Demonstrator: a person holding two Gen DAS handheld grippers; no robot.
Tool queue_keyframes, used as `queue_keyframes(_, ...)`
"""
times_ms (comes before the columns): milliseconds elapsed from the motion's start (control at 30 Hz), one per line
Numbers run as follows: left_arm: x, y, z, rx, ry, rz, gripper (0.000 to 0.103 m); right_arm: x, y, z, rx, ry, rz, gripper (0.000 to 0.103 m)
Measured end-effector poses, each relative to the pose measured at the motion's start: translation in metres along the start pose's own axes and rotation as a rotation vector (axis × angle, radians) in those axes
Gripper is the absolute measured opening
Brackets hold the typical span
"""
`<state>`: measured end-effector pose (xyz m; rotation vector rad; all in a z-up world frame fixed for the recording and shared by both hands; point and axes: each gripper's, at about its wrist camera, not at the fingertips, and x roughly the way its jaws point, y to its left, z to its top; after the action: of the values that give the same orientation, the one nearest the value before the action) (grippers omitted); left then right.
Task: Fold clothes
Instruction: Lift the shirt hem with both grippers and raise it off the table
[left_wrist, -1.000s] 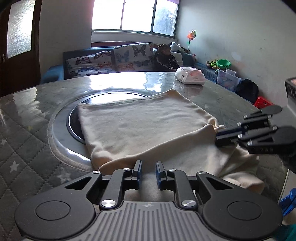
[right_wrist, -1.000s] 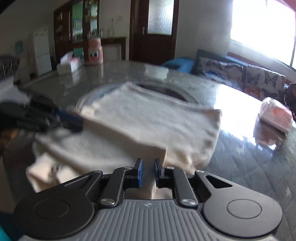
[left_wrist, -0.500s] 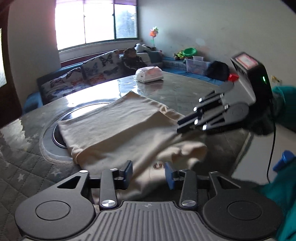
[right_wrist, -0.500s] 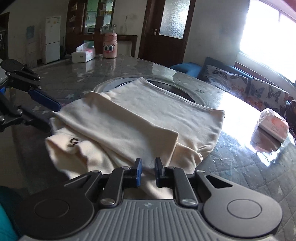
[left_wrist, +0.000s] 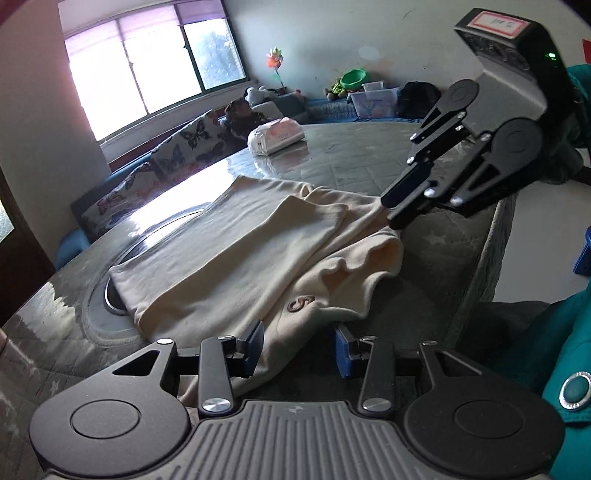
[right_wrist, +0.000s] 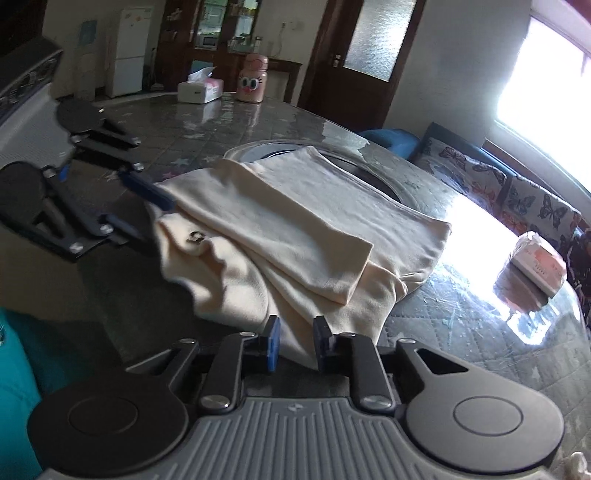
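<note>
Both grippers hang low at the near edge of the round table (left_wrist: 369, 158), angled toward each other across the cream garment (left_wrist: 236, 258). The left gripper (left_wrist: 299, 347) has its blue-padded fingers spread wide, with a hanging corner of the cloth lying loose between them — nothing is clamped. The right gripper (right_wrist: 295, 343) points down at the cloth's other near corner, its fingers parted by a narrow gap; fabric runs between them, but I cannot tell if they actually pinch it.

The garment lies over the table's sunken centre ring (left_wrist: 107, 299), one layer doubled back on top and its near end drooping off the edge, a small brown embroidered mark (left_wrist: 301, 303) showing there.

The left view takes in the window (left_wrist: 147, 70), a butterfly-print sofa (left_wrist: 177, 155) and a wrapped tissue pack (left_wrist: 275, 134) on the far side of the table. Only the right view shows the other way — a tissue box (right_wrist: 200, 89), a pink bottle (right_wrist: 252, 78) with cartoon eyes, a white fridge (right_wrist: 127, 51) and a dark door (right_wrist: 369, 40). A teal sleeve (left_wrist: 546, 369) crowds the table edge.
</note>
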<state>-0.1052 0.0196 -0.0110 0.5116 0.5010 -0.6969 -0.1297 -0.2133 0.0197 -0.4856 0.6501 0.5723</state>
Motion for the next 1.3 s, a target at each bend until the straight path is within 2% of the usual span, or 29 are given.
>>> queue_keyframes(67, 0.002, -0.001, 0.000, 0.003, -0.014, -0.005, 0.030, -0.004, 0.004, -0.004, -0.023, 0.011, 0.003, 0.030)
queue_keyframes(133, 0.002, 0.001, 0.002, -0.009, -0.026, -0.010, 0.012, -0.005, 0.007, -0.006, -0.036, 0.017, 0.005, 0.031)
queue_keyframes(233, -0.001, 0.011, 0.008, -0.062, -0.054, -0.015, 0.009, -0.005, 0.012, -0.010, -0.062, 0.015, 0.011, 0.037)
queue_keyframes(367, -0.001, 0.033, 0.020, -0.154, -0.088, -0.034, 0.009, -0.001, 0.018, -0.007, -0.099, -0.025, 0.012, 0.040)
queue_keyframes(433, 0.000, 0.043, 0.025, -0.190, -0.100, -0.044, 0.009, 0.004, 0.019, -0.004, -0.111, -0.051, 0.008, 0.046)
queue_keyframes(533, 0.002, 0.053, 0.029, -0.225, -0.109, -0.060, 0.009, 0.016, 0.017, 0.001, -0.103, -0.084, 0.010, 0.045)
queue_keyframes(600, 0.005, 0.056, 0.029, -0.231, -0.105, -0.066, 0.009, 0.025, 0.014, 0.005, -0.082, -0.093, 0.019, 0.041)
queue_keyframes(700, 0.007, 0.057, 0.026, -0.235, -0.089, -0.068, 0.010, 0.034, 0.006, 0.013, -0.038, -0.097, 0.056, 0.019)
queue_keyframes(800, 0.004, 0.053, 0.018, -0.218, -0.076, -0.043, 0.015, 0.036, -0.003, 0.019, 0.004, -0.097, 0.088, 0.011)
queue_keyframes(833, 0.002, 0.052, 0.015, -0.210, -0.073, -0.033, 0.020, 0.035, -0.005, 0.021, 0.013, -0.100, 0.089, 0.011)
queue_keyframes(967, -0.004, 0.045, 0.004, -0.179, -0.056, 0.011, 0.028, 0.033, -0.012, 0.028, 0.046, -0.113, 0.095, 0.011)
queue_keyframes(1033, -0.004, 0.041, -0.002, -0.150, -0.044, 0.042, 0.039, 0.032, -0.015, 0.032, 0.063, -0.119, 0.098, 0.011)
queue_keyframes(1267, -0.001, 0.038, -0.014, -0.074, -0.012, 0.091, 0.038, 0.031, -0.020, 0.038, 0.102, -0.132, 0.089, 0.010)
queue_keyframes(1300, 0.000, 0.038, -0.015, -0.069, -0.011, 0.090, 0.031, 0.030, -0.019, 0.037, 0.106, -0.135, 0.087, 0.010)
